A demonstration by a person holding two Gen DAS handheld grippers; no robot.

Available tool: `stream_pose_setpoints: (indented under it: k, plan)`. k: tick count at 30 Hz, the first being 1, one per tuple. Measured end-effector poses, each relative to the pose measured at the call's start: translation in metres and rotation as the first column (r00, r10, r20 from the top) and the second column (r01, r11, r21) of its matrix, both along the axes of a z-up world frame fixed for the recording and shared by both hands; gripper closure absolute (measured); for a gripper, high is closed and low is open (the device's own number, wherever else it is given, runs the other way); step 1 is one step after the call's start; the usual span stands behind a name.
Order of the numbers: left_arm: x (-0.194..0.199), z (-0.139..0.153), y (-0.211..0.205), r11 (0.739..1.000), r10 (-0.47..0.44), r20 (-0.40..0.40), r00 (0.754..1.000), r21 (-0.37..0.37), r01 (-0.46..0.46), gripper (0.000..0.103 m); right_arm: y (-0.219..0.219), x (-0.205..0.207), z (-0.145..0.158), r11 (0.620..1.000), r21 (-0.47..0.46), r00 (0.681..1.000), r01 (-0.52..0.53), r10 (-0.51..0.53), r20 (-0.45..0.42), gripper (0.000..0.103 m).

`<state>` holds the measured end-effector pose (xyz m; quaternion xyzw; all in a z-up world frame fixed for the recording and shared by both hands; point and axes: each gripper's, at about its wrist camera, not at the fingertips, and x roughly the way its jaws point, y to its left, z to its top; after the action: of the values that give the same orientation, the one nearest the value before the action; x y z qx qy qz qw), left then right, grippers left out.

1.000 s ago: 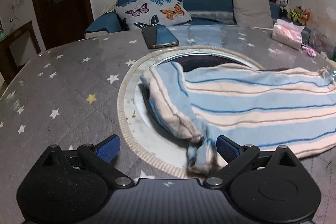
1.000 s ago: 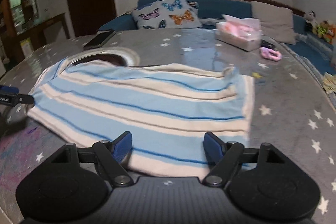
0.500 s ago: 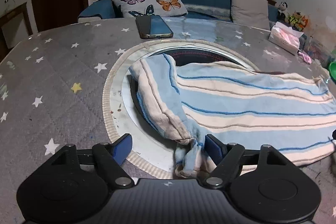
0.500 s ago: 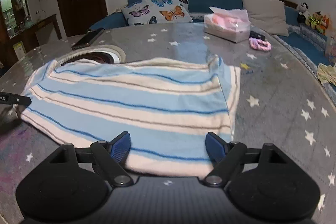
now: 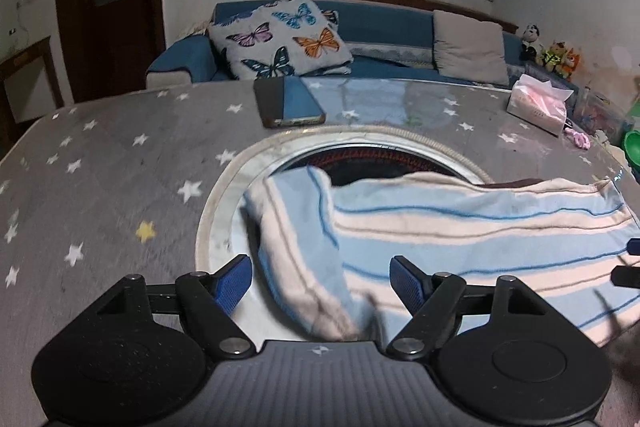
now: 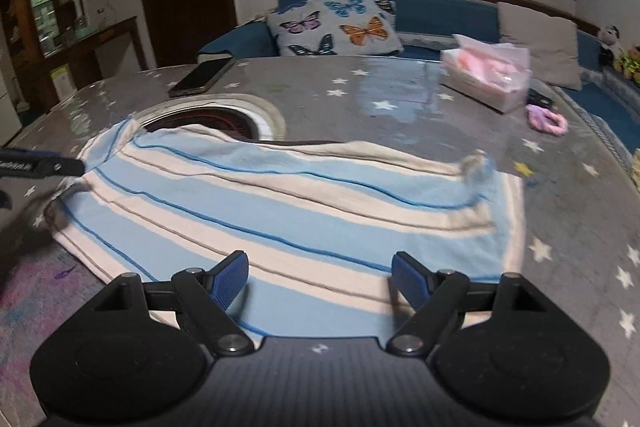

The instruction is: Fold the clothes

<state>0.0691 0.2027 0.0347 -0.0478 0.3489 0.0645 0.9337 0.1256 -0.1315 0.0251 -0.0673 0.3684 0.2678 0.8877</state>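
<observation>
I can read no brand anywhere; the white lettering on the black finger at the left edge of my right view is too blurred. The only container with visible contents is the clear-wrapped tissue pack with pink tissues, standing on the far side of the grey star-print tablecloth. The blue-and-cream striped knit garment lies flat on that cloth, its upper left part over the round opening in the table. My left gripper has just narrowed a little, yet its blue pads are still apart with the bunched sleeve between them, not pinched. My right gripper hangs released over the garment's near hem. A dark phone lies beyond the opening.
</observation>
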Motion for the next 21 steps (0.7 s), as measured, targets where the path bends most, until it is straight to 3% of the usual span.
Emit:
stream_pose_setpoints:
  k: [6, 12, 21]
  plan:
    - [0.009, -0.003, 0.007, 1.000, -0.007, -0.008, 1.000, -0.010, 0.007, 0.022, 0.040, 0.014, 0.007, 0.993, 0.022, 0.993, -0.119, 0.119, -0.019, 0.025]
    - [0.000, 0.002, 0.024, 1.000, 0.018, 0.025, 1.000, -0.017, -0.018, 0.000, 0.092, 0.041, 0.020, 0.975, 0.071, 0.975, -0.210, 0.214, -0.050, 0.035]
    - [-0.009, 0.000, 0.055, 0.996, 0.081, 0.026, 0.996, -0.030, -0.080, 0.000, 0.185, 0.068, 0.020, 0.938, 0.161, 0.938, -0.308, 0.327, -0.113, 0.054]
